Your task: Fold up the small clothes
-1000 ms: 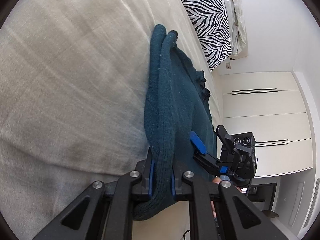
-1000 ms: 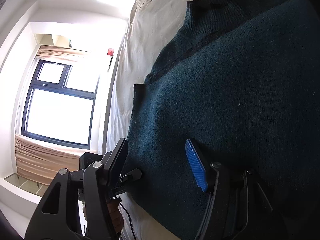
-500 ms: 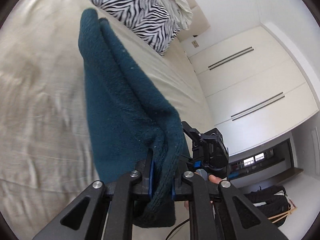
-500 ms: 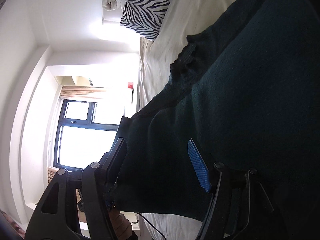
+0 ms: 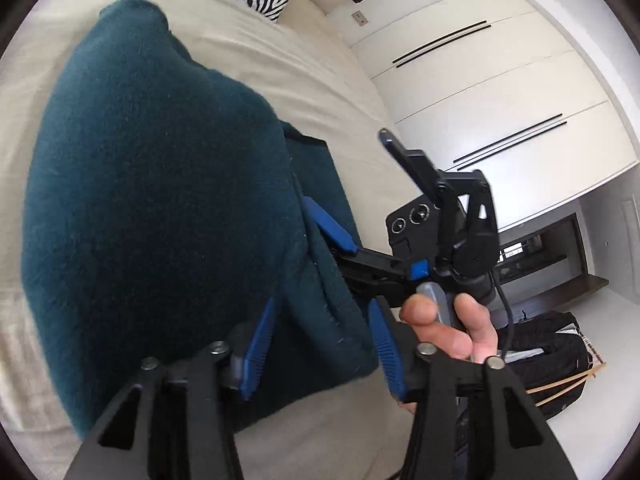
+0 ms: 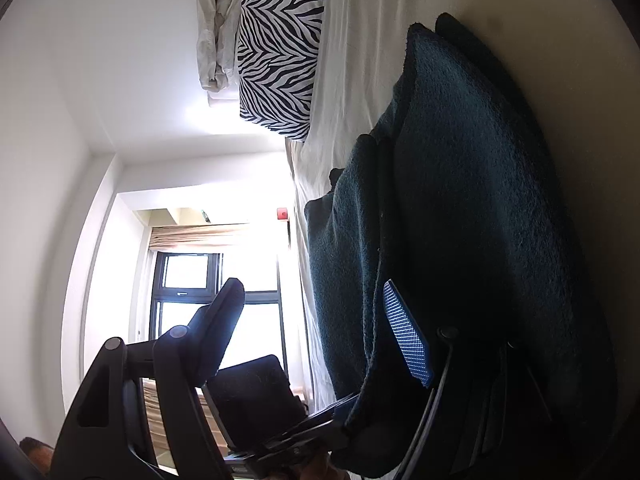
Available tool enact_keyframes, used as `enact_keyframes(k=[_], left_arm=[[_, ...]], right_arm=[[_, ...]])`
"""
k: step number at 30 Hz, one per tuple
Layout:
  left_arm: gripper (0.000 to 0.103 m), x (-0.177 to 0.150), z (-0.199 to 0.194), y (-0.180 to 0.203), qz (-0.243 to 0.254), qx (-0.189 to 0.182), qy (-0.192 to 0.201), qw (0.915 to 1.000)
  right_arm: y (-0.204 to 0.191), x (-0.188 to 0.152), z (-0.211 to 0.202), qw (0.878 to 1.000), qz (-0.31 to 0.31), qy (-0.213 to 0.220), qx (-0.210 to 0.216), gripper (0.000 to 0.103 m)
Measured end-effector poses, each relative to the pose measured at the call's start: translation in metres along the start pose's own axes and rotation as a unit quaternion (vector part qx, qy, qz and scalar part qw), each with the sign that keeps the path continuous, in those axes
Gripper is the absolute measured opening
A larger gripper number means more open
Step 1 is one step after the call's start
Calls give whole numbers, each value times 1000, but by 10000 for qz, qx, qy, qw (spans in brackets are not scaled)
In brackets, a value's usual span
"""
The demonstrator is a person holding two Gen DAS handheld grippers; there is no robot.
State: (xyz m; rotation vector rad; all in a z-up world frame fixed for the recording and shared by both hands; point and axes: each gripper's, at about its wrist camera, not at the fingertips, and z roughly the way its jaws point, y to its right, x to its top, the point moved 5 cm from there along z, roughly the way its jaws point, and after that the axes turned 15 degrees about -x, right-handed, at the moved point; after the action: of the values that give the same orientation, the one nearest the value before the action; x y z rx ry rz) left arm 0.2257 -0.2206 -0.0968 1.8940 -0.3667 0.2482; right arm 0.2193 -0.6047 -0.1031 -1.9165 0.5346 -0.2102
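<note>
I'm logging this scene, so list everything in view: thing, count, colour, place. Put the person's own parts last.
sweater: one, dark teal knit, folded over on the bed
bed: one, beige cover, under the sweater
zebra pillow: one, black and white, at the head of the bed
cream pillow: one, crumpled, beyond the zebra pillow
wardrobe: one, white with black handles, past the bed
window: one, dark frame, tan curtain beside it
black bag: one, on the floor
left gripper: fingers open, blue pads, sweater edge between them
right gripper: fingers open, at the sweater
right hand: one, on the right gripper's handle
</note>
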Motion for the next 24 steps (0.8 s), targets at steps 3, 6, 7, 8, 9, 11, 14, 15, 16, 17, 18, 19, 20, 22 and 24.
enact_keyframes(k=[3,6,7,8,9,11,14,15,16,17,18,19,20,22,24], left_arm=[[62,-2,-29,10,256,51,169,9995],[63,-3,-61,4,270,231,401,9986],[63,-3,-68,0,281,297,450,9982],[63,-6,-75,-6,258,355,487,9978],[63,-9,-83,-14,189,372,515,9978],[63,-10,-87,-28,22,307,567,9979],[63,-10,-92,-30,18,277,602,9978],[63,-9,-94,-28,38,294,592,9978],[63,-9,-97,-28,57,309,581,9978],[63,-9,-96,-28,69,326,570,9978],[63,-9,-94,-28,67,336,564,9978],[63,-10,-89,-27,51,341,569,9978],[63,-9,-89,-27,22,331,584,9977],[63,-8,-88,-27,-22,304,611,9977],[63,-6,-89,-25,5,338,621,9975]], right_arm=[[-6,-2,11,9996,-143,-12,-258,71],[-12,-3,13,9953,-263,134,-919,71],[-15,-2,13,9929,-354,199,-1119,71],[-17,-3,12,9895,-438,240,-1353,71],[-20,-4,14,9865,-520,241,-1534,71],[-22,-10,24,9814,-699,46,-1785,71],[-27,-23,40,9679,-1060,-65,-2276,69],[-31,-26,44,9636,-1196,-58,-2390,64],[-33,-27,47,9586,-1290,-29,-2540,53],[-35,-28,51,9517,-1399,-29,-2732,46],[-38,-30,55,9439,-1566,-32,-2907,43],[-40,-33,57,9353,-1752,-27,-3075,35],[-40,-34,59,9260,-1906,-14,-3259,26],[-40,-35,57,9147,-2079,30,-3465,17],[-42,-34,49,9139,-2137,148,-3449,14]])
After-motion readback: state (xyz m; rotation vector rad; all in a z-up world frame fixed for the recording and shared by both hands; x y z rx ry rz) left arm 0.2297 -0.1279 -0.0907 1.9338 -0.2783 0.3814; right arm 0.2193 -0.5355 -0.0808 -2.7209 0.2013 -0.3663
